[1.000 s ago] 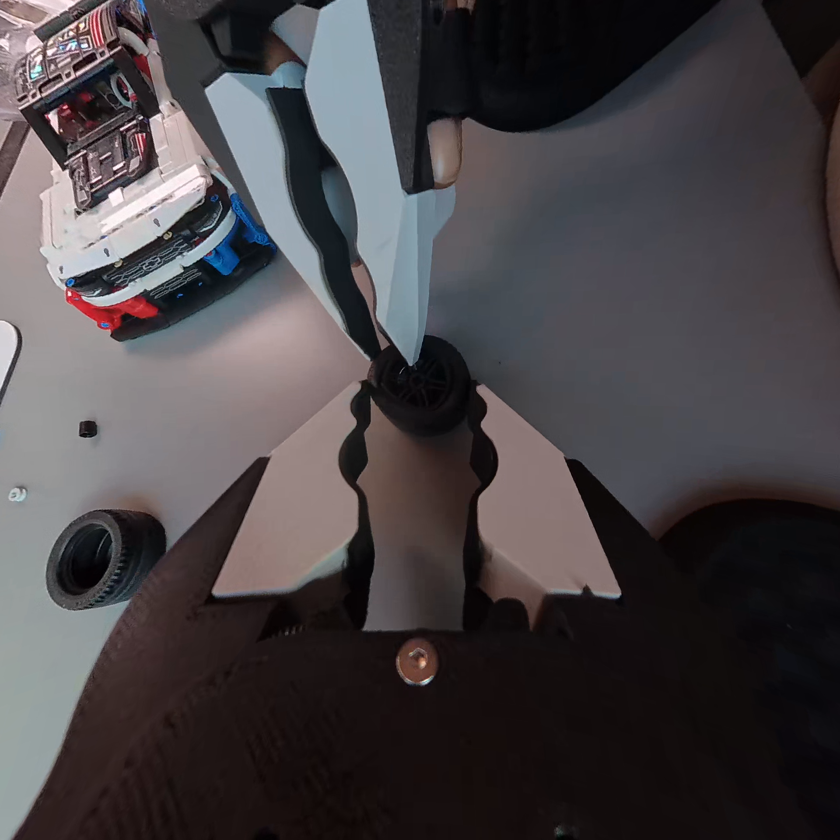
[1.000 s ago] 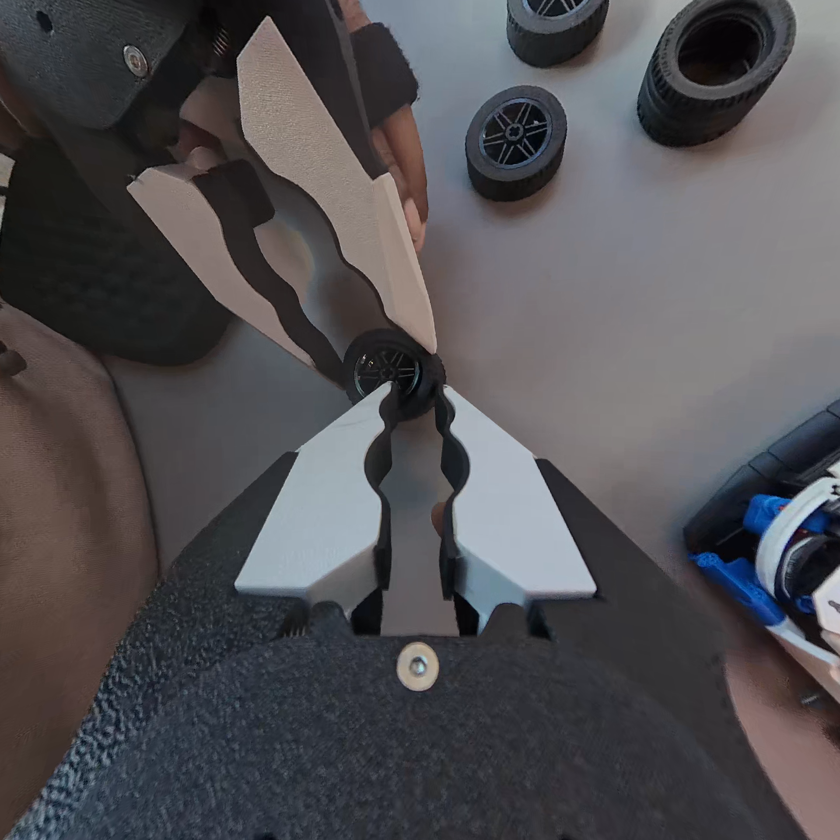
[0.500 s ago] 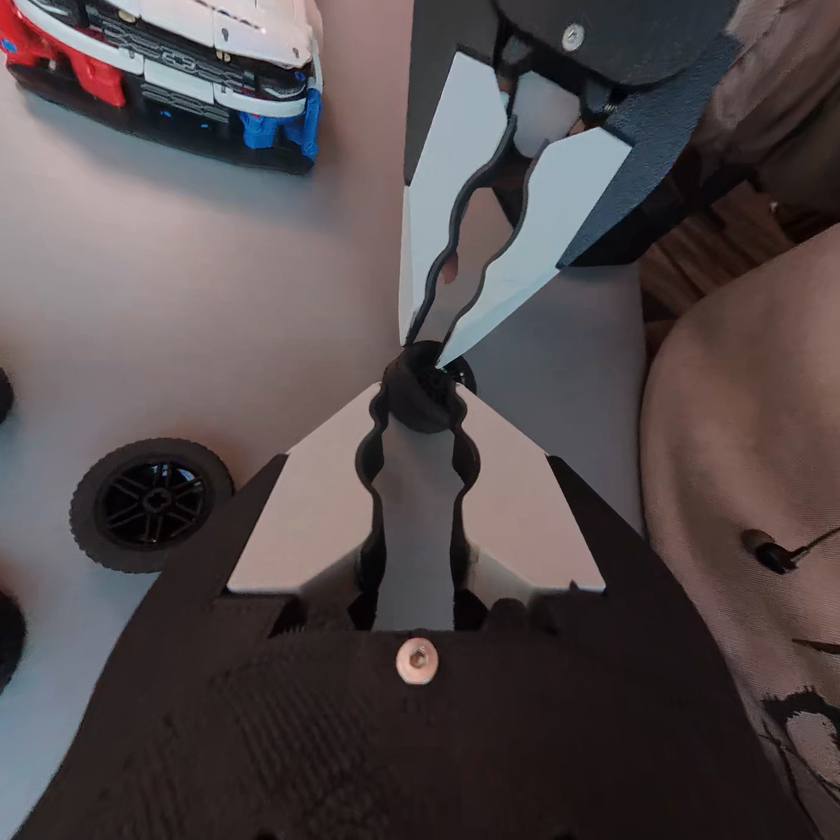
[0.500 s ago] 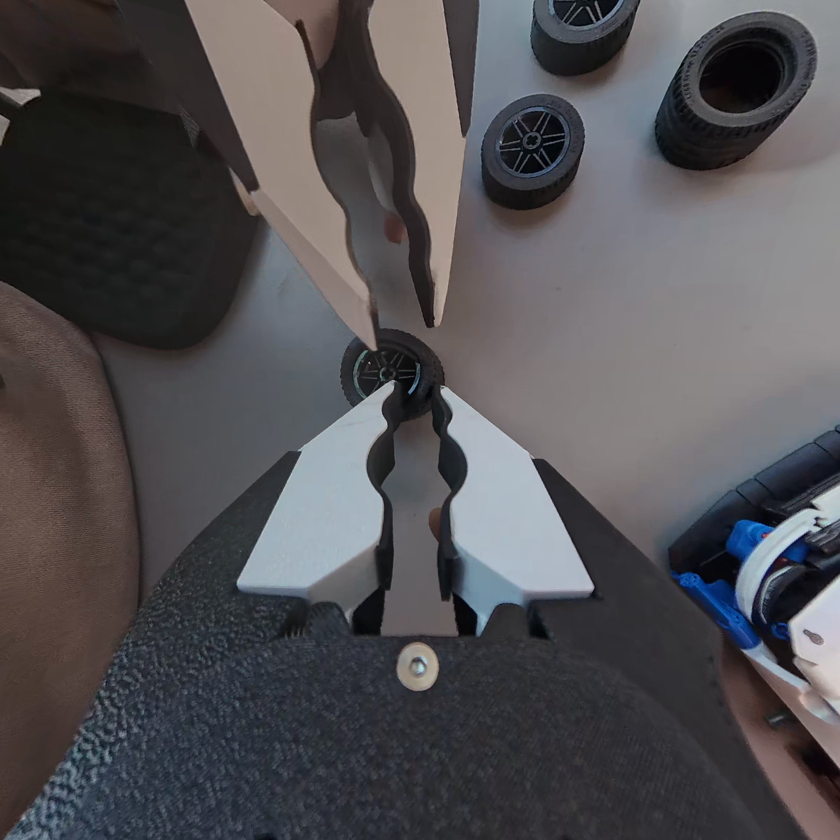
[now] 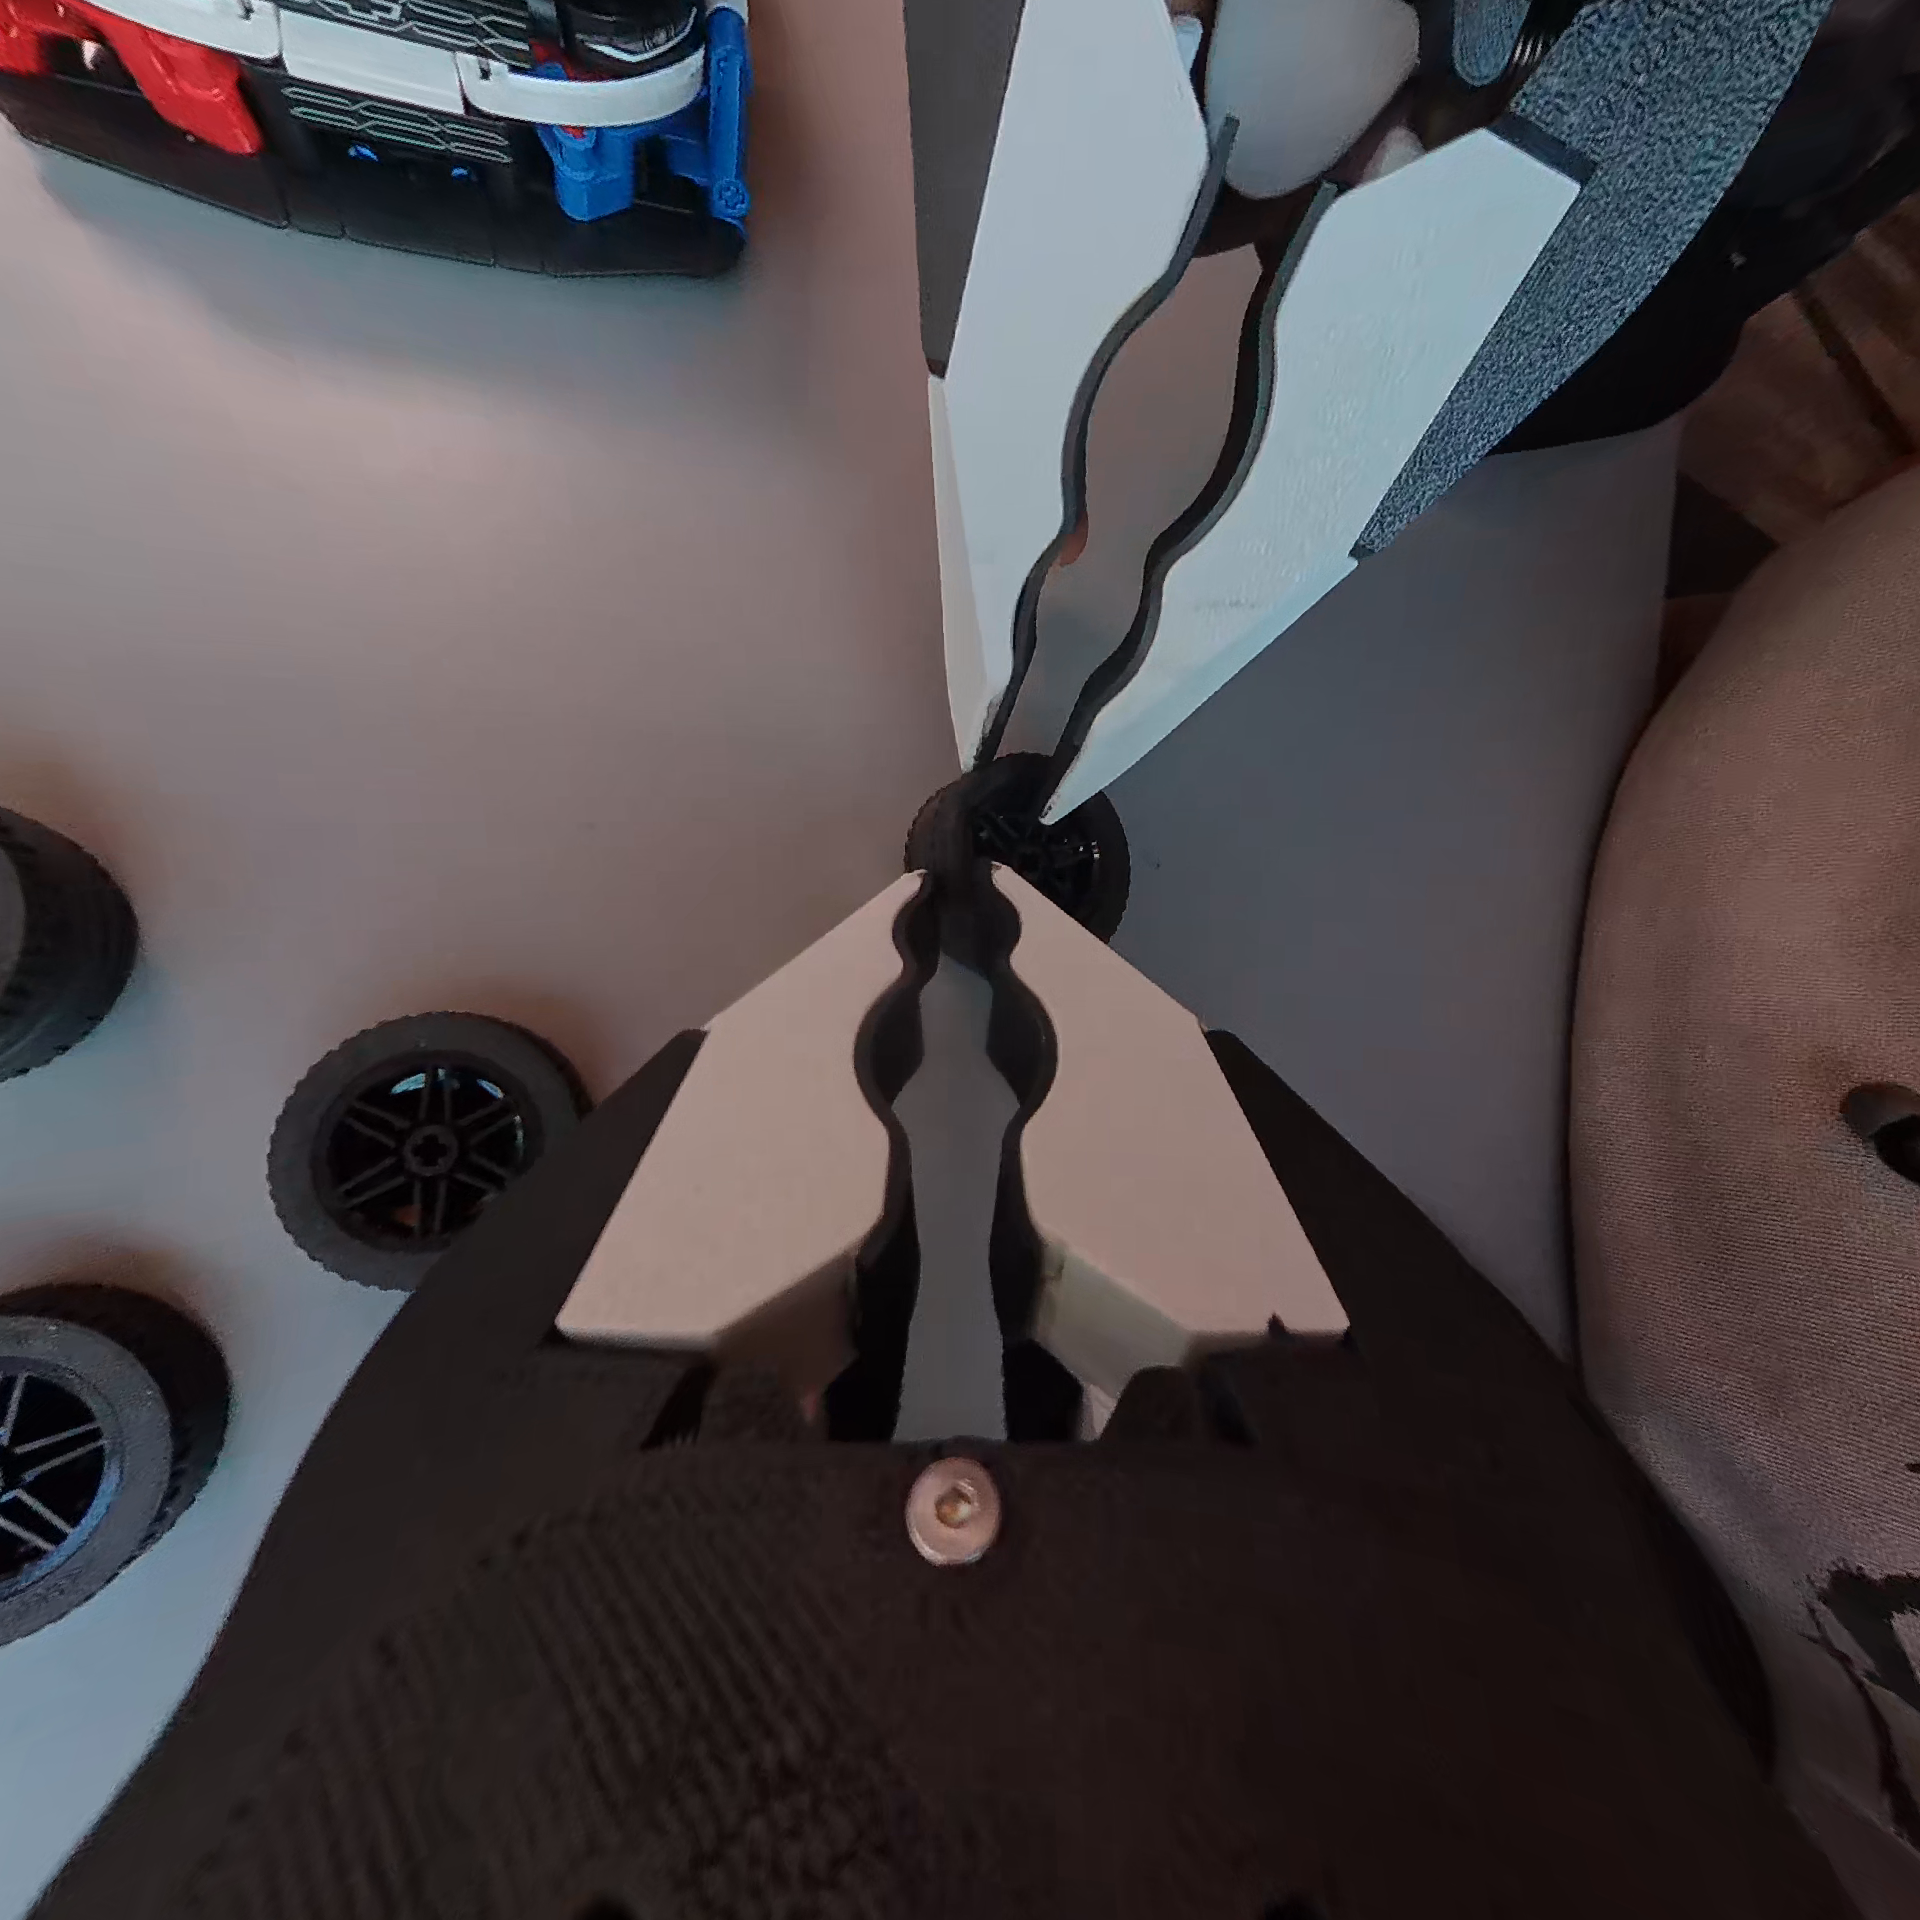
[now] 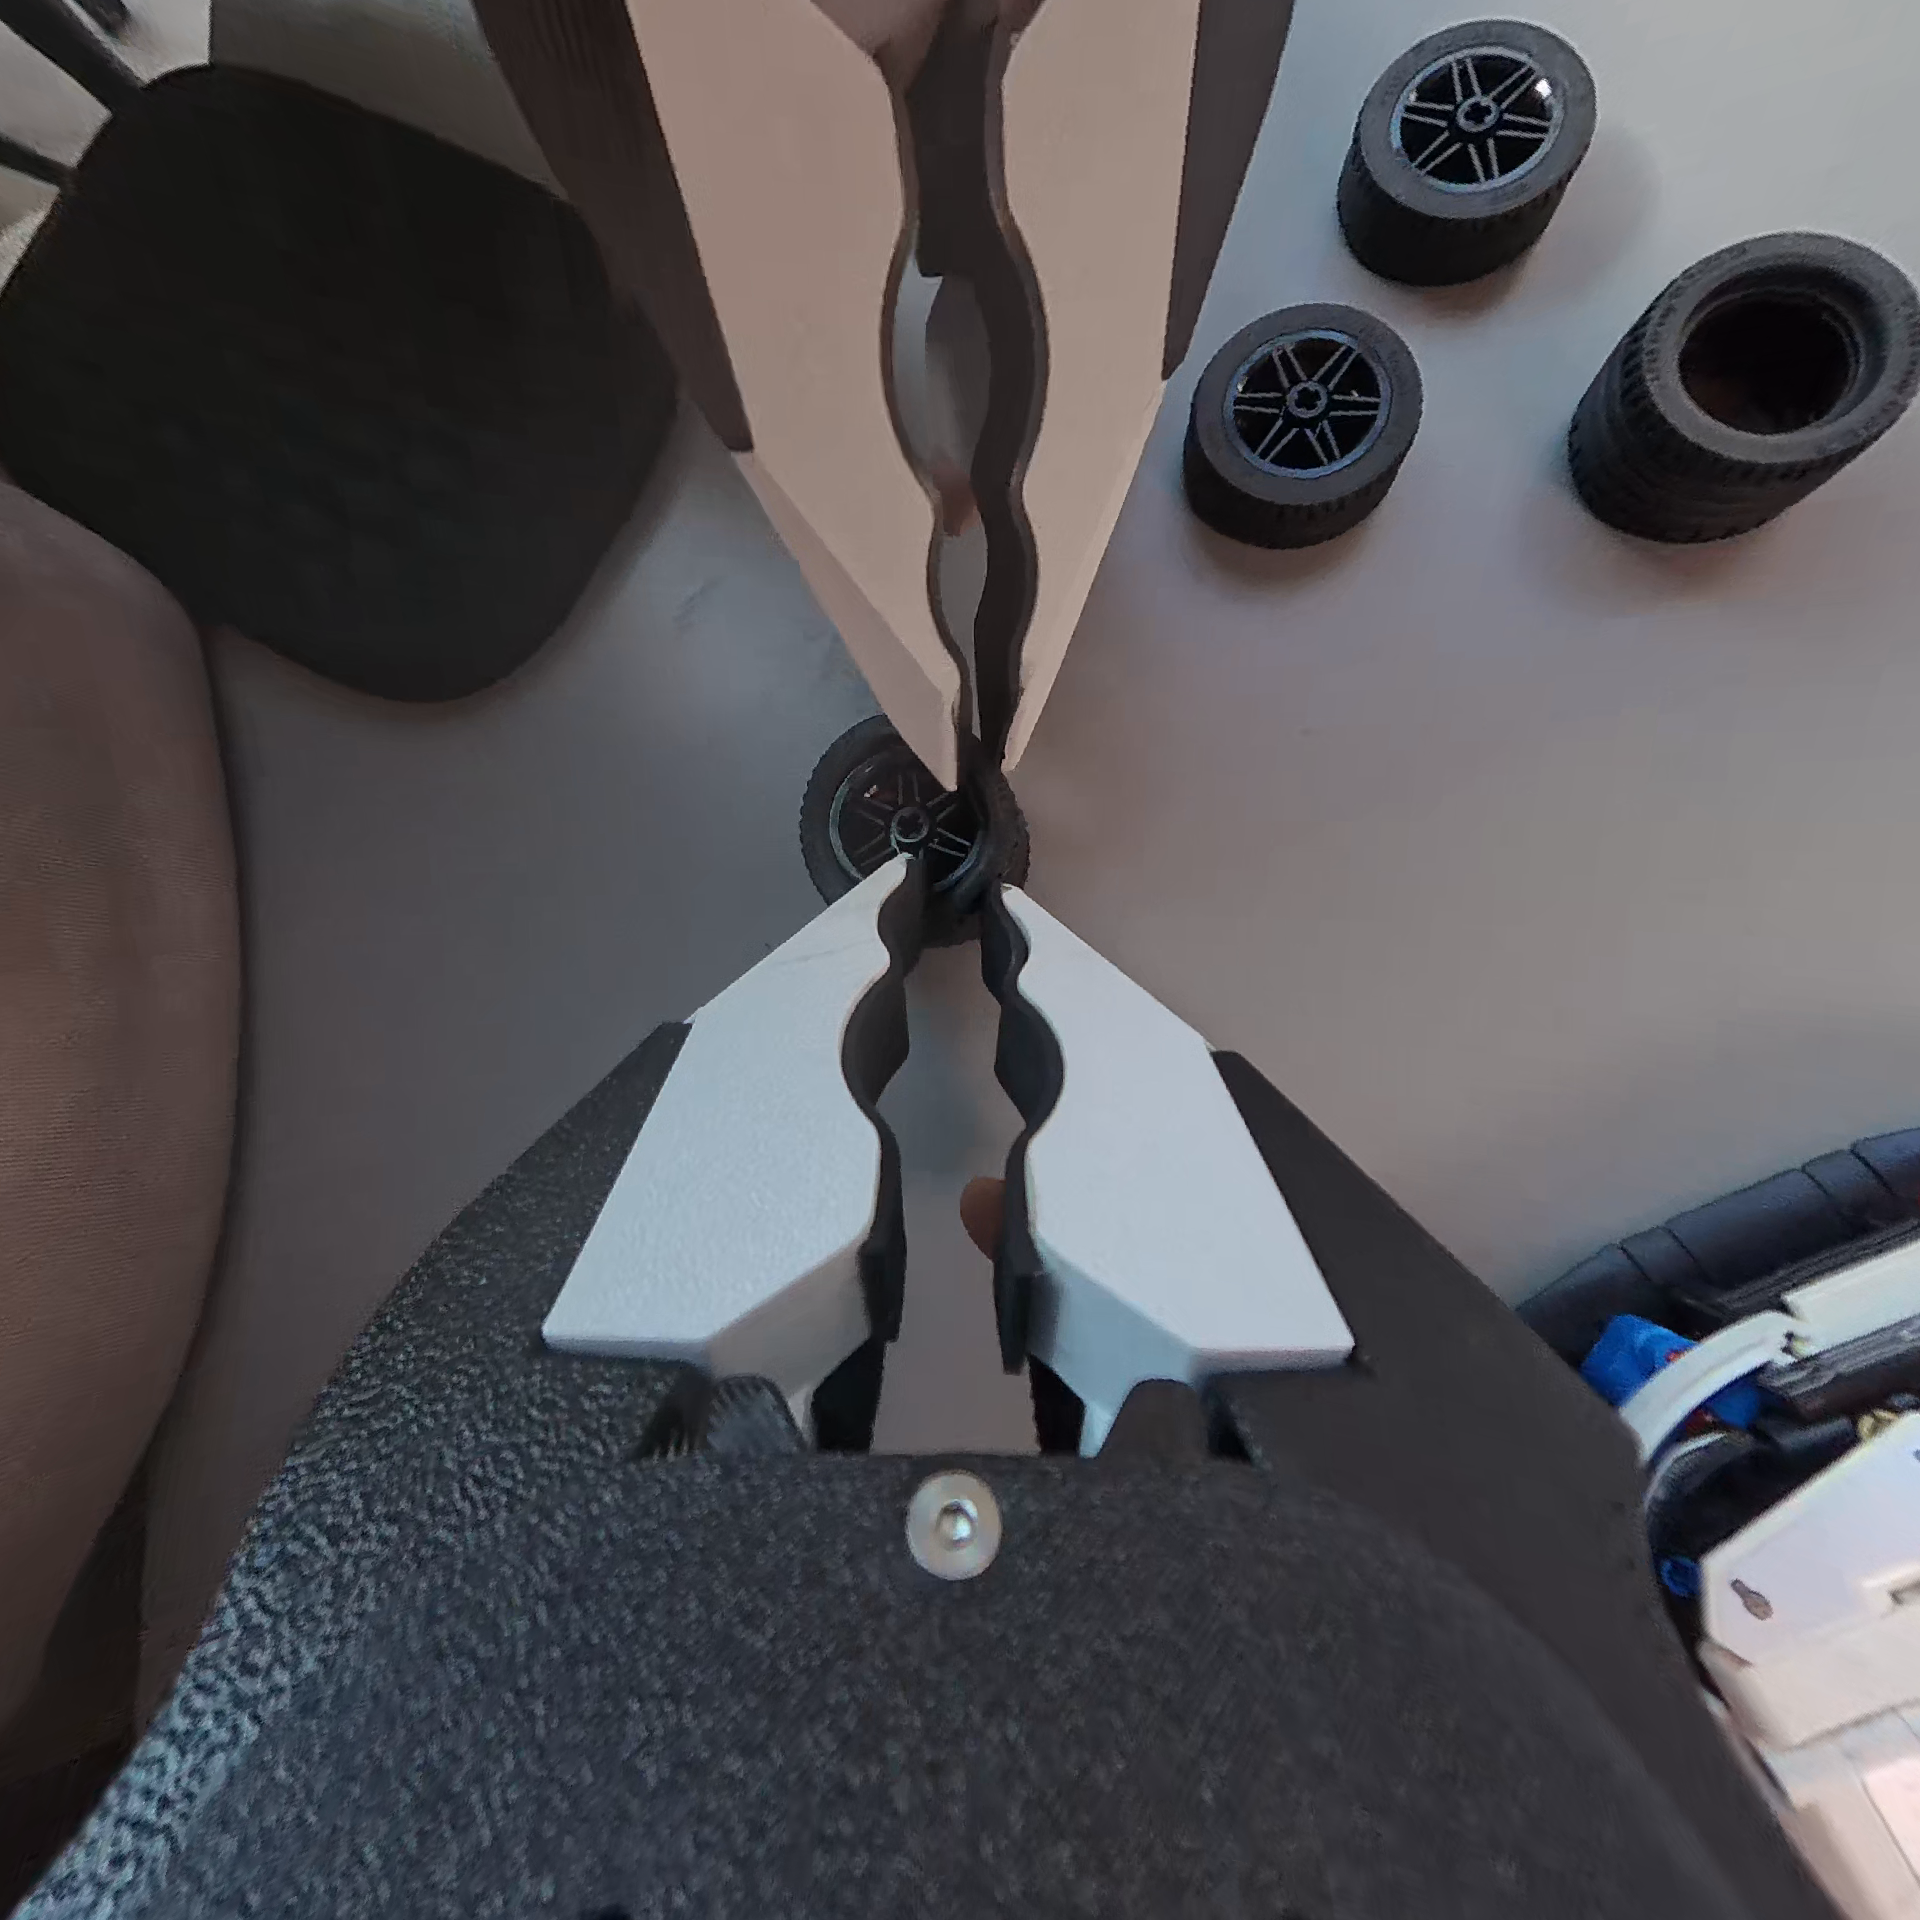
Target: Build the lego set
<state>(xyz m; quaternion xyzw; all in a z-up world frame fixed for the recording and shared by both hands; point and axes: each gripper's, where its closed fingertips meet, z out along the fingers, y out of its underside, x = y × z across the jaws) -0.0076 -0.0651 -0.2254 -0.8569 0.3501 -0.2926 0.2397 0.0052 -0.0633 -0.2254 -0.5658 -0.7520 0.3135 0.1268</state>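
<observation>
A small black wheel (image 5: 1070,862) with a spoked rim and a rubber tyre is held between both grippers just above the grey table (image 5: 520,623). My left gripper (image 5: 956,883) is shut on the tyre's edge, which looks pinched and stretched. The right gripper (image 5: 1013,795) comes in from the top and is shut on the same wheel. In the right wrist view my right gripper (image 6: 948,888) grips the wheel (image 6: 883,821) at its rim edge, and the left gripper (image 6: 982,753) pinches the tyre from above.
The white, red and blue lego car (image 5: 416,135) stands at the far left, and shows again in the right wrist view (image 6: 1766,1403). Loose wheels (image 6: 1304,416) (image 6: 1465,135) and an empty tyre (image 6: 1745,384) lie nearby. A black pad (image 6: 312,384) and a person's brown clothing (image 5: 1766,1039) border the table. Both grippers' tips are close together, under 4 cm apart.
My left gripper has swung round the wheel and its jaws have narrowed from around the whole wheel to a pinch on the tyre's edge. The right gripper has kept hold.
</observation>
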